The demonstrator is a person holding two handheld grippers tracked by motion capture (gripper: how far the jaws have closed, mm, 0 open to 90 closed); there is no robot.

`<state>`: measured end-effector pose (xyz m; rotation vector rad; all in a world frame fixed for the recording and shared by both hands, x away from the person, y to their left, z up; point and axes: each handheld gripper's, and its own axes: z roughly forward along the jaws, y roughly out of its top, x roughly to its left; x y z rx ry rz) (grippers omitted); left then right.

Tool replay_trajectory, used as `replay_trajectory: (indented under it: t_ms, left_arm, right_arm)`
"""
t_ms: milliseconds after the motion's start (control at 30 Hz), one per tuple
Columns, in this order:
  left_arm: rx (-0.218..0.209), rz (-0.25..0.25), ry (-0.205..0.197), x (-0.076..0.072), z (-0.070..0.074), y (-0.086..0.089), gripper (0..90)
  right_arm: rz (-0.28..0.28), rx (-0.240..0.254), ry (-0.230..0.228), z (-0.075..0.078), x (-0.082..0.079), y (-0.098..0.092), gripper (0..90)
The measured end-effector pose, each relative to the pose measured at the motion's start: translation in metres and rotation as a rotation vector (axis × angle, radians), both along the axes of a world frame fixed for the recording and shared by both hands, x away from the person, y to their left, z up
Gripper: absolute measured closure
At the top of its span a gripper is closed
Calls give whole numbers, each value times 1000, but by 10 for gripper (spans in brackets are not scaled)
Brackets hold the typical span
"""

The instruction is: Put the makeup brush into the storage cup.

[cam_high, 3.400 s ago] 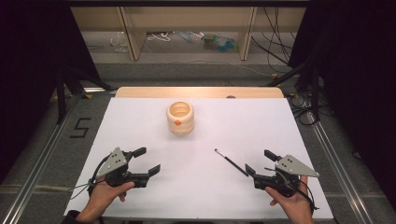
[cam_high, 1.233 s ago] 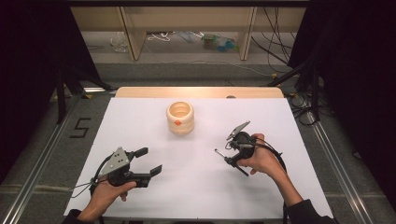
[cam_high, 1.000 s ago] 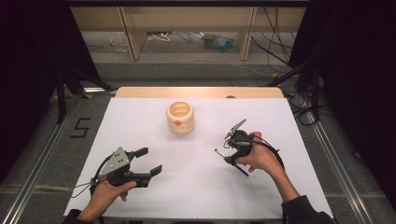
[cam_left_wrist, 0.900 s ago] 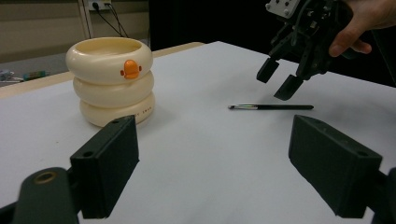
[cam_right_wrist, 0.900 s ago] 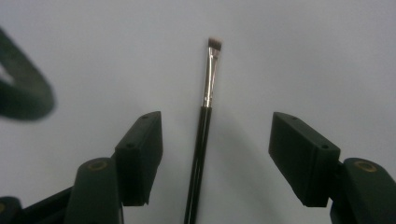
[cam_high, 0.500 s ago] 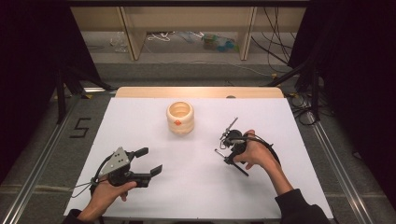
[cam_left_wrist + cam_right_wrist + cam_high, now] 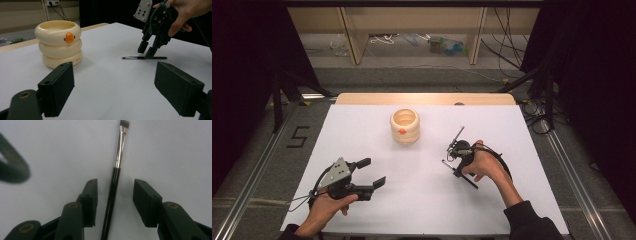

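Brush (image 7: 115,182) work is in hand on the white table (image 7: 422,210): a thin makeup brush with a black handle, a silver collar and short bristles lies flat on the sheet, right of the middle. The right gripper (image 7: 455,161) points down over it, tilted, with the person's right hand (image 7: 484,165) wrapped around its body and a cable looping off behind. In the right gripper view the handle runs up between the two black jaws; they have just been closing and now stand at a narrow gap, one on each side of the handle, with a strip of table still showing between each pad and the brush, so nothing is gripped. In the left gripper view the same brush (image 7: 143,57) lies level on the table, its bristle end pointing toward the cup, and the tips of the right gripper (image 7: 147,51) come down to it on either side. The left gripper (image 7: 372,175) rests low near the front left of the table in the left hand (image 7: 329,207), jaws spread wide with nothing between them, aimed across the table. A cream cup (image 7: 404,126) shaped like three stacked rings, with a small orange duck mark on its side, stands upright toward the back middle of the table, well apart from both grippers and from the brush.
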<state>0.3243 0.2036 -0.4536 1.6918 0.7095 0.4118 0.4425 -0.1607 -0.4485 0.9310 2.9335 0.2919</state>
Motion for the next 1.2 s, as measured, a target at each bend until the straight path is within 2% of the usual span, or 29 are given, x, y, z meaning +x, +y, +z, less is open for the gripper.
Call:
replay_trajectory:
  t_ms: [233,267,367,433,533,567,1033,1200]
  left_arm:
    - [0,1,-1,0,0,0,164]
    - [0,1,-2,0,0,0,164]
    - [0,1,-1,0,0,0,164]
    - [-2,-1,-1,0,0,0,165]
    - [-1,-1,-1,0,0,0,165]
    - [0,-1,-1,0,0,0,165]
    - [0,0,-2,0,0,0,166]
    - [-1,-3,-2,0,0,0,167]
  right_arm:
    - [-11,-11,16,-2,1,1,627]
    - [6,-11,11,-3,3,0,642]
    - [8,-20,17,-2,3,1,656]
    - [-8,-32,31,-2,3,2,665]
    - [13,-29,31,-4,4,2,692]
    - [-5,-34,38,-4,3,3,699]
    - [19,-42,25,-5,4,2,809]
    - [-2,-44,31,-5,4,4,836]
